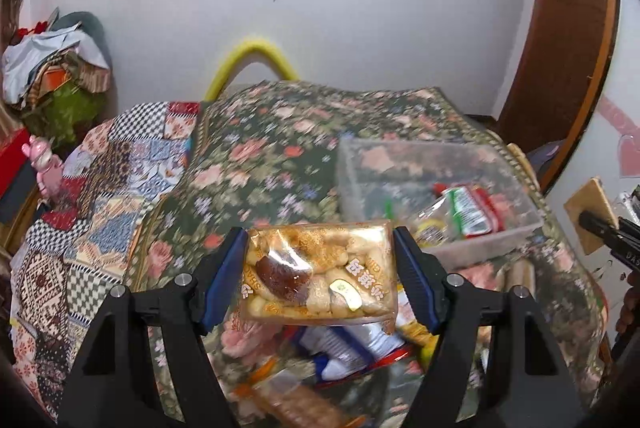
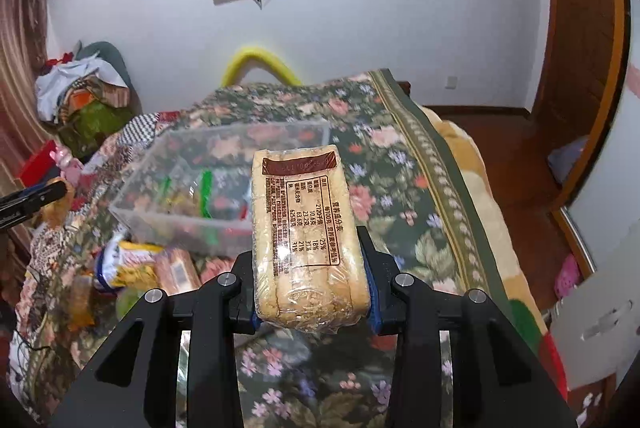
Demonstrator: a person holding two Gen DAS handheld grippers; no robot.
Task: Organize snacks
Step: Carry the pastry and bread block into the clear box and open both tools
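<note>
My left gripper point(image 1: 320, 272) is shut on a clear pack of golden puffed snacks point(image 1: 320, 268) and holds it above the floral bed cover. My right gripper point(image 2: 310, 280) is shut on a wrapped pack of pale biscuits point(image 2: 306, 228), label side up, held in the air. A clear plastic bin point(image 1: 436, 188) stands on the bed with a few snack packets inside; it also shows in the right wrist view point(image 2: 224, 180), ahead and left of the biscuits. The right gripper with its biscuit pack point(image 1: 592, 216) shows at the right edge of the left wrist view.
Loose snack packets lie on the bed below the left gripper point(image 1: 352, 348) and left of the right gripper point(image 2: 140, 268). A patchwork blanket point(image 1: 100, 208) covers the bed's left side. A pile of clothes point(image 1: 56, 68) sits by the wall. The bed's edge point(image 2: 460, 188) drops to a wooden floor.
</note>
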